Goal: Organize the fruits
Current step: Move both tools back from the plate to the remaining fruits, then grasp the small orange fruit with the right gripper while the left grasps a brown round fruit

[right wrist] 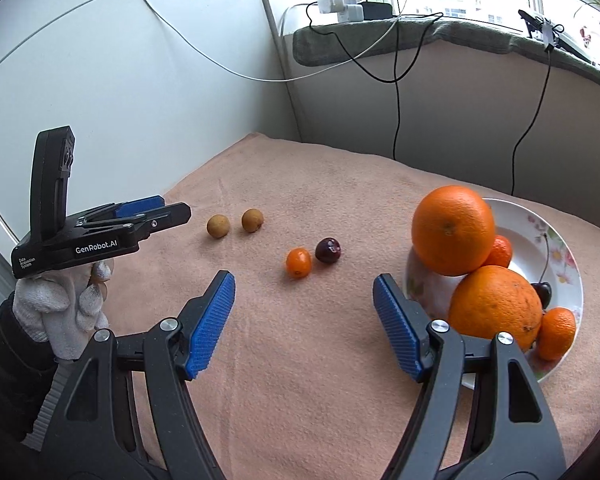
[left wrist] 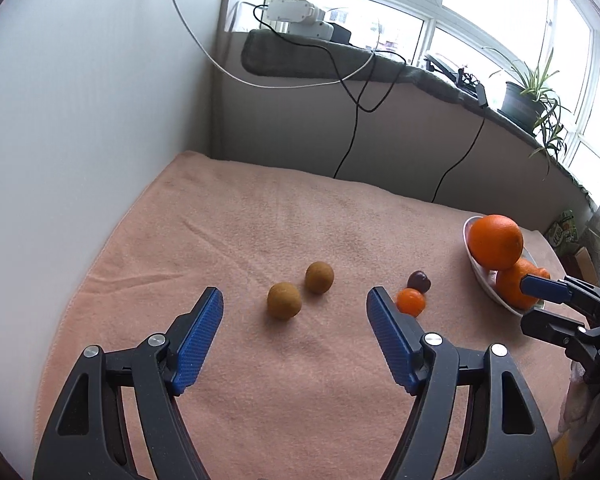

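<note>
Fruits lie loose on the towel: two brown ones (left wrist: 284, 300) dead ahead of the left gripper (left wrist: 295, 312), jaws wide apart. Right gripper (right wrist: 304, 304), also spread and empty, sits nearer the plate (right wrist: 564, 276), kumquat (right wrist: 299, 262) and cherry (right wrist: 327, 250) ahead.

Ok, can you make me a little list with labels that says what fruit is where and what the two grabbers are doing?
surface: pink towel
plate: white flowered plate, at the right
on plate: two big oranges, two small oranges, one dark cherry
loose on towel: two brown round fruits, one small orange fruit, one dark red cherry
loose pairs: brown ones side by side; the small orange fruit next to the dark red cherry
left gripper: open, empty, pointing at the brown fruits
right gripper: open, empty, beside the plate
</note>
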Tool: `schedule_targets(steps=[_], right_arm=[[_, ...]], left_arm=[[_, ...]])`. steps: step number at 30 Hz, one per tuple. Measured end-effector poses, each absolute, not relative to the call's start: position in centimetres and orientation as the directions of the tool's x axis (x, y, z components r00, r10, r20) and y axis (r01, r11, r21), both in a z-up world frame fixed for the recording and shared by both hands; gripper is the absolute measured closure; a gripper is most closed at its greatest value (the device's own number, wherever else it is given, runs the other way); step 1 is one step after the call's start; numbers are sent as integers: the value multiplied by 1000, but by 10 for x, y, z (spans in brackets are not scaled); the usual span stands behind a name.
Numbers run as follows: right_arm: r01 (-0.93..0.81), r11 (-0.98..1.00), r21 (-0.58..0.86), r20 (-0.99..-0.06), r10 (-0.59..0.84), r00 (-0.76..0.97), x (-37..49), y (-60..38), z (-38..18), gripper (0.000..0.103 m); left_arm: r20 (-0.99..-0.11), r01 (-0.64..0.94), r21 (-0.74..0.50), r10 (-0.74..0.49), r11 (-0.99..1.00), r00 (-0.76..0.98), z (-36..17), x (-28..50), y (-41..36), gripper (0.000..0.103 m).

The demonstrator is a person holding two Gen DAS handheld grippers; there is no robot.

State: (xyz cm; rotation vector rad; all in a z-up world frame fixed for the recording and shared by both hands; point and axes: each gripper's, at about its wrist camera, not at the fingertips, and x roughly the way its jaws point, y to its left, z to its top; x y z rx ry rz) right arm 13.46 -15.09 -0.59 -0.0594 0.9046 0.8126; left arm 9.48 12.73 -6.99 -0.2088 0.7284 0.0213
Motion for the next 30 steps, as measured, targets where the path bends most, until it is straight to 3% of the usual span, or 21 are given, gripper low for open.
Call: schedule_targets(steps=[10,12,14,30], right_arm=[[-648,707,284,-755,581,303,140,-114,-32,29],[-632,717,292,-766,571,295,144,-110,-39,37],[-623,720,307,-775,569,276,148,-106,-45,44],[-576,755,314,-814,526,247,170,-82,-76,52]], left_arm=[[-688,-80,-229,-103,970,719,-91,99,139,49],[-690,-80,-231,-106,970,716,-93,103,141,52],[-693,-73,-235,-114,969,712,-95,107,142,54],[-724,-53,-226,-131,973,677,-110,131,143,64]])
